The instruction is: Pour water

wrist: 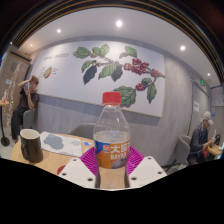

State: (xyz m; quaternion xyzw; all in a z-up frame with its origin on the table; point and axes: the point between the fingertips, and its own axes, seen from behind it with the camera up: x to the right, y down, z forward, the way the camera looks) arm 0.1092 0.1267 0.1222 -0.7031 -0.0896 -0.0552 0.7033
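And here we are with the bottle (112,140) up in the claw (112,172), both fingers pressed against its sides, the magenta pads (91,160) hugging the lower body just around the label. It stands upright, red cap (112,98) on top and apparently screwed on, though whether it has been loosened I cannot tell. So by my reading the pick-up is done and the pour itself is not yet begun: no tilt, no stream, nothing leaving the neck. The likely target, a dark mug (31,145), sits on the worktop (62,150) toward its left edge, well apart from the bottle and off to the left of the fingers. What is left, as I judge it: carry the bottle over the mug, deal with that cap if it is closed, then tip. Materials now: the bottle is clear plastic, ribbed and rounded at the shoulder, with a glossy printed label in red and pale tones; water inside seems to reach high, but the level is hard to fix. The mug looks matte, dark, cylindrical, open-topped. The worktop is a light wood tone with some flat pale sheets (72,146) lying near the mug. Beyond, a wall mural of leaves and berries (113,68), and people (26,105) at either side of the room.
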